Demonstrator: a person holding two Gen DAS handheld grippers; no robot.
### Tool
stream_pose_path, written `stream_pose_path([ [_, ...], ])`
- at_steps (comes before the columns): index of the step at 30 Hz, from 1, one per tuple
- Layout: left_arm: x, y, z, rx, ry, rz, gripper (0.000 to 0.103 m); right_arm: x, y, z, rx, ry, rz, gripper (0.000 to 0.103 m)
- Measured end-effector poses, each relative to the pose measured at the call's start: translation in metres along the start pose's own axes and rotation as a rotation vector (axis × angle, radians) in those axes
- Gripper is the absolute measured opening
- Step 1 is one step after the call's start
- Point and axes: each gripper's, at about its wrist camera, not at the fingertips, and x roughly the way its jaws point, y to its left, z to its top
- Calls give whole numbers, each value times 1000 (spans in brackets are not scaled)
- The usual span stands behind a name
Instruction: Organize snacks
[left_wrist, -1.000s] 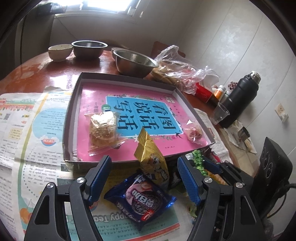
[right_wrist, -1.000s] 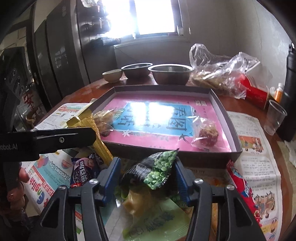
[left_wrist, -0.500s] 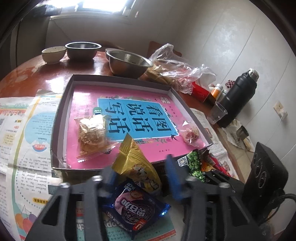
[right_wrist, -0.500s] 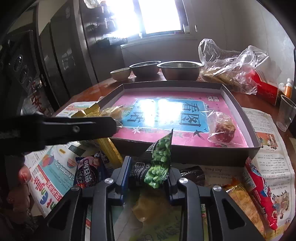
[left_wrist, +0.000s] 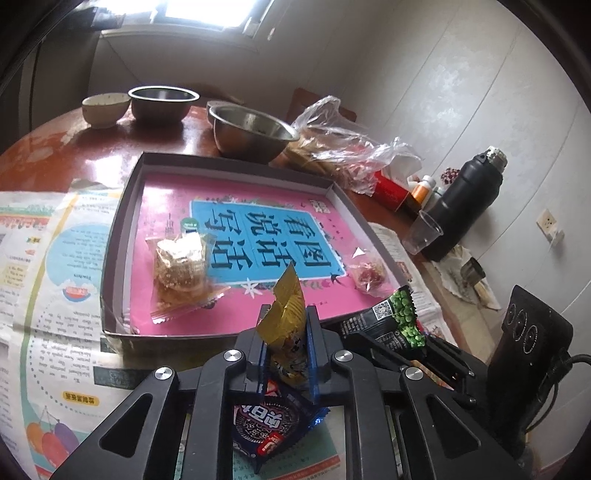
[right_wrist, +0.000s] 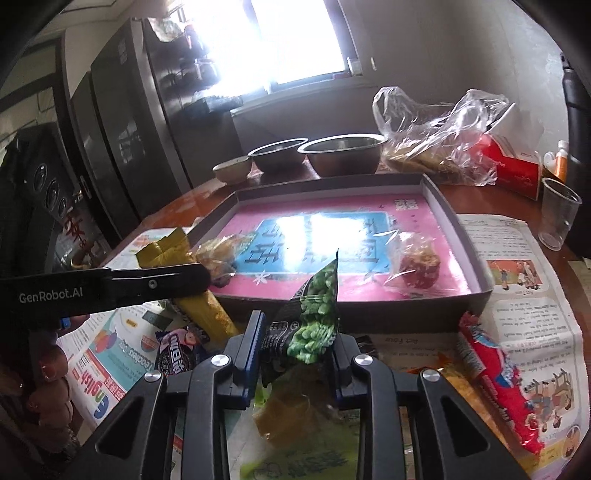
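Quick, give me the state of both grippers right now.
Left gripper: shut on the gold snack packet.
Right gripper: shut on the green pea packet.

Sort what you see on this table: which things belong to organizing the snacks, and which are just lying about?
Job: gold packet, pea packet, blue cookie packet, red packet, tray.
Lying about: steel bowls, flask, plastic cup, newspaper.

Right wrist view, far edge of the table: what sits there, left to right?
Small pale ceramic bowl → darker steel bowl → wider steel bowl → crumpled clear plastic bag → red carton → orange-capped bottle.
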Motion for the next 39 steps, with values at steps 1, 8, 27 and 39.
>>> stream_pose_path([
  [1,-2,0,0,-3,-6,-4,16,-1,-1,1,5,-5,0,30],
  [8,-12,-1,3,-5,-32,-11,16,-11,-6,5,23,-25,-5,30],
  [27,-18,-2,9,-11,-50,-4,16,-6,-11,6,51,14,27,23],
  [39,-24,-1,14,-15,-70,-17,16,8,-3,0,7,46,5,25],
])
